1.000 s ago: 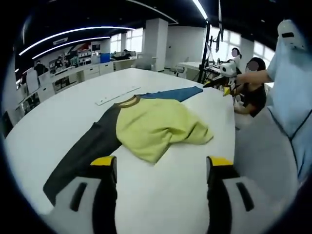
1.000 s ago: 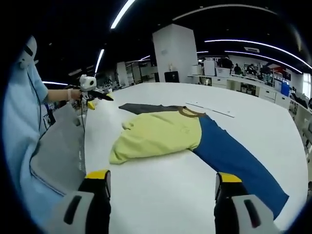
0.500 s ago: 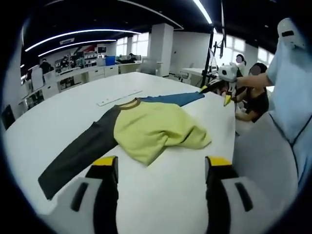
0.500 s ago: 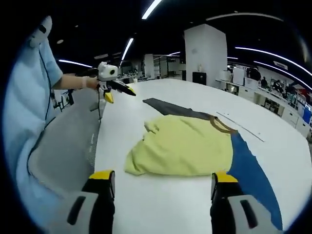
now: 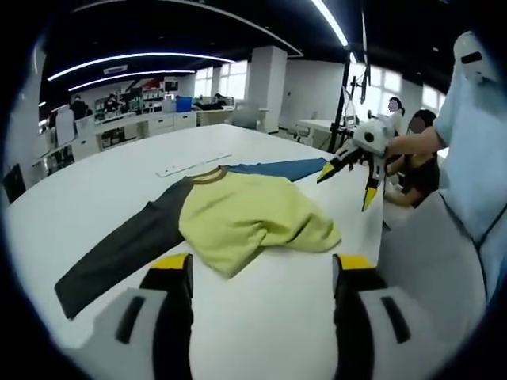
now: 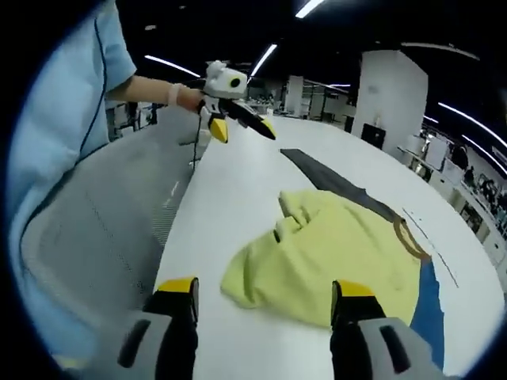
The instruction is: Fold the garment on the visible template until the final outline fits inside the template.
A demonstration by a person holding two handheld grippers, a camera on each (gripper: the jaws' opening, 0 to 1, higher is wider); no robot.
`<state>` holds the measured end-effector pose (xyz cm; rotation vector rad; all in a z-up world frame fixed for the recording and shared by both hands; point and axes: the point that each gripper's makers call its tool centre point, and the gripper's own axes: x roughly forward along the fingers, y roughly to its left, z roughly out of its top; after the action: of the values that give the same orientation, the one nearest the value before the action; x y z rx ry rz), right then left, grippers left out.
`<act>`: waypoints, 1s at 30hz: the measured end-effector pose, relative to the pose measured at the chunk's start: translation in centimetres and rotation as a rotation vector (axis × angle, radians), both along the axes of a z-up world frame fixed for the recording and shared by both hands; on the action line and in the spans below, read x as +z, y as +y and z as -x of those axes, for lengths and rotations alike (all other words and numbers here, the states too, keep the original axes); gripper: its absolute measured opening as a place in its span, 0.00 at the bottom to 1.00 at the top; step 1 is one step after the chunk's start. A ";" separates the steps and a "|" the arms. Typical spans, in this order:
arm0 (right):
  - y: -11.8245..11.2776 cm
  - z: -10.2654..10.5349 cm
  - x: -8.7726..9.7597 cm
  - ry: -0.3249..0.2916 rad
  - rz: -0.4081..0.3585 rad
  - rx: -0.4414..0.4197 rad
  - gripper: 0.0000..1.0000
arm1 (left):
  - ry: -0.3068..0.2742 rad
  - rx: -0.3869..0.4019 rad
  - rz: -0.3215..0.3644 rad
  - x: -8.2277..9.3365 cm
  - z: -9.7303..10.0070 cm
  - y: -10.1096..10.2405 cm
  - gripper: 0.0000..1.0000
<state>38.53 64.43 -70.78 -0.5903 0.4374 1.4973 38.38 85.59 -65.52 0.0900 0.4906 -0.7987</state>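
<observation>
We see a broad white tabletop [image 5: 95, 182] carrying 1 garment [image 5: 238, 218]: its yellow body lies bunched near the person's edge, with 1 dark grey sleeve and 1 blue sleeve spread flat. A white strip [image 5: 192, 164] lies beyond the collar, toward the far edge.

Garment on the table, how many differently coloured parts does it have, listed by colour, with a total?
Yellow body: 1
Dark grey sleeve: 1
Blue sleeve: 1
Brown collar: 1
Total: 4
</observation>
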 end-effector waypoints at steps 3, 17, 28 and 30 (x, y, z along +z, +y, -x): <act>0.2 0.0 -0.8 -0.106 0.078 0.062 0.57 | -0.002 0.006 0.013 0.0 0.0 -0.3 0.68; 2.0 -0.1 -3.7 -0.293 0.216 0.164 0.16 | -0.003 0.048 0.049 -0.2 0.2 -0.3 0.68; 2.5 -0.5 -3.9 -0.282 0.219 0.154 0.00 | 0.010 0.065 0.058 -0.6 0.6 0.0 0.67; 2.4 -0.6 -3.6 -0.277 0.212 0.150 0.00 | 0.013 0.066 0.060 -0.6 0.7 0.0 0.67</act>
<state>39.09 66.84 -74.36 -1.0025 0.3433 1.4928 37.70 85.55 -66.15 0.0133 0.4787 -0.7493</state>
